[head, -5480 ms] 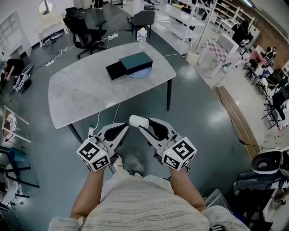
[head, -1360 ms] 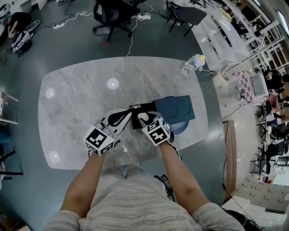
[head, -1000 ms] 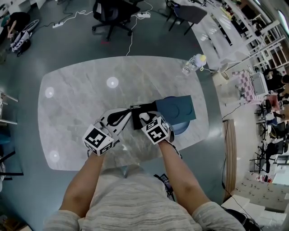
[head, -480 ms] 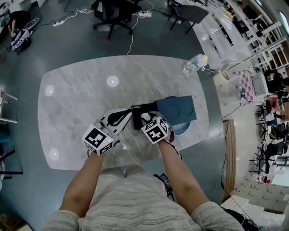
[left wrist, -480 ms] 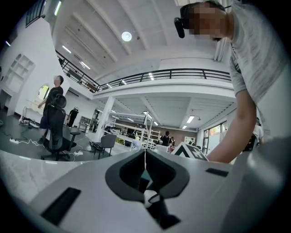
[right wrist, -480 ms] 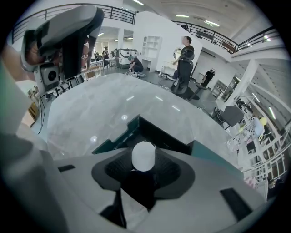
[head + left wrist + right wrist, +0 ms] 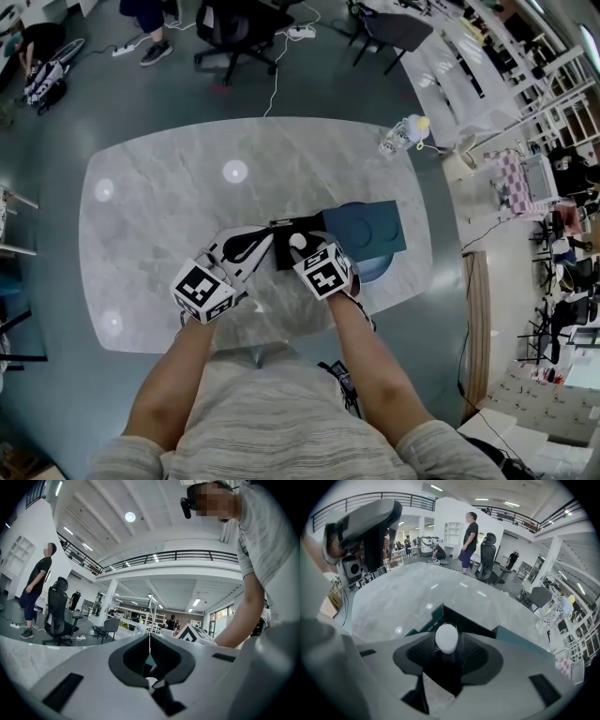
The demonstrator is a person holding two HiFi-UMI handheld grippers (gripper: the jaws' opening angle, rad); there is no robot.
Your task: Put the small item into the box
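- On the table (image 7: 159,216), the box's black drawer (image 7: 281,255) stood pulled out of its teal sleeve (image 7: 370,225).
- Over that drawer was the white small item (image 7: 446,639) — between the right gripper's (image 7: 447,626) jaws, which had just been opening.
- Beside it, the left gripper (image 7: 150,641) had its jaws together — empty.

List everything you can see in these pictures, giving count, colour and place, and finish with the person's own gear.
table: 1, grey marble, centre
box: 1, dark teal, table's right side, on the plate
tray: 1, black, sticking out of the box's left end
plate: 1, light blue, under the box
item: 1, white, rounded, over the tray
bottle: 1, clear, table's far right edge
chairs: 2, dark, on the floor beyond the table
bystander: 1, dark clothes, beside a chair
left hand-held gripper: 1, white, jaws together, empty, left of the tray
right hand-held gripper: 1, white, jaws apart round the item, have just been opening
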